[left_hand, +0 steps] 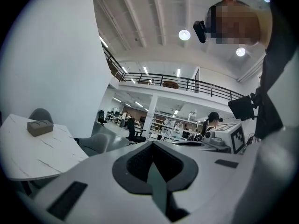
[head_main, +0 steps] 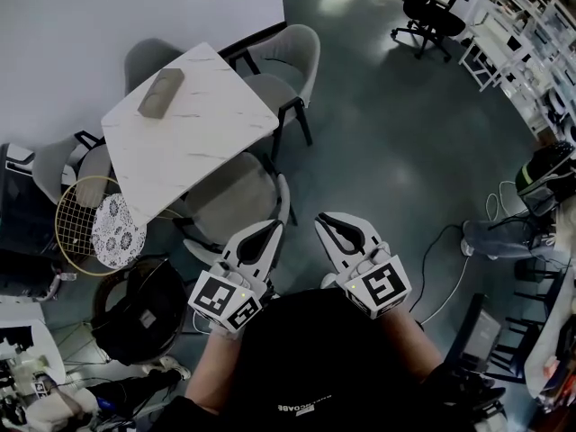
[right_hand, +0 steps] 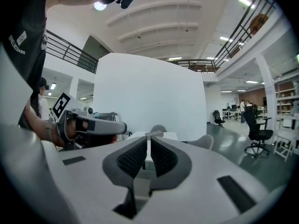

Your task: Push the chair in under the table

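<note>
Fingers, left gripper (head_main: 273, 227), right gripper (head_main: 324, 220): closed, empty; patterned disc (head_main: 119, 232) over wire basket (head_main: 74, 219).

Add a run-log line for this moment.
left gripper: shut, empty | right gripper: shut, empty | nearest chair: seat mostly out from table, not pushed in

The desk (head_main: 193, 124) is white with thin grey lines. On the desk, the box (head_main: 161, 93) is grey-brown. The chair (head_main: 236, 201) beside the desk is pale grey. The left gripper (head_main: 270, 228) and right gripper (head_main: 328, 219) are white with dark grey jaws and black-and-white square markers. Next to the desk, a cushion (head_main: 117, 232) has black-and-white swirls.
</note>
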`<state>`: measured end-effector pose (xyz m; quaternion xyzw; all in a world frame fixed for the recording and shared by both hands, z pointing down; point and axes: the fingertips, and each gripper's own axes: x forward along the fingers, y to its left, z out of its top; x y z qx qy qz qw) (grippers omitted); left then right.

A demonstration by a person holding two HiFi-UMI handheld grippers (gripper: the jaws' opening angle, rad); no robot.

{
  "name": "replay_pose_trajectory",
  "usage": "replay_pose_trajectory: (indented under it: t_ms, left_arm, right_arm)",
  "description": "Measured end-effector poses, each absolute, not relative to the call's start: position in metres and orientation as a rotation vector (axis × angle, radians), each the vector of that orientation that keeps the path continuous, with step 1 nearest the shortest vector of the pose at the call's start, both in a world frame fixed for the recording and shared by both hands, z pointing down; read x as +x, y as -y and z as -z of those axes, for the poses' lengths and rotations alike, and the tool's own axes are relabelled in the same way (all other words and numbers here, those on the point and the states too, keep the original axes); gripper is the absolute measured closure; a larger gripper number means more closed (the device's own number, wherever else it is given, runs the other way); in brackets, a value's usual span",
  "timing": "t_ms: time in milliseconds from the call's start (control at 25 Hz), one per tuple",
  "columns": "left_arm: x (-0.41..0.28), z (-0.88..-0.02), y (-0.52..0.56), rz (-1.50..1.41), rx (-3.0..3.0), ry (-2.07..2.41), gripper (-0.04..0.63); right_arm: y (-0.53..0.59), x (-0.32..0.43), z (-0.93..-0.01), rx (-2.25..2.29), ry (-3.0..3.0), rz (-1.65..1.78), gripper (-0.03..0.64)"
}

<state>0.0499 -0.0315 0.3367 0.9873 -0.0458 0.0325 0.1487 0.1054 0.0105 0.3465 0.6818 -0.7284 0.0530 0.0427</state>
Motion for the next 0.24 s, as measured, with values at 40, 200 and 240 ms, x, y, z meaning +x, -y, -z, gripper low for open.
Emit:
replay_pose_trajectory:
  t_ms: [40,200,240]
  left_arm:
    - [0.0504,-0.3365,0.0303,-0.095,2.838,0.131,0.589]
    - [0.0527,-0.3359,0.0241,-0.092,2.84,0.12,0.589]
    - [0.0531,-0.336,0.0227,-0.092,2.841,0.116,0.589]
  right_arm:
    - [-0.0113,0.1063,-0.3456,2.089,2.224,-0.168,0.584]
    - [-0.0161,0.1089,-0.3457,2.096,2.214,-0.175,0.584]
    - [-0.0176,0.1084,-0.3473,2.093,2.222,-0.172,0.584]
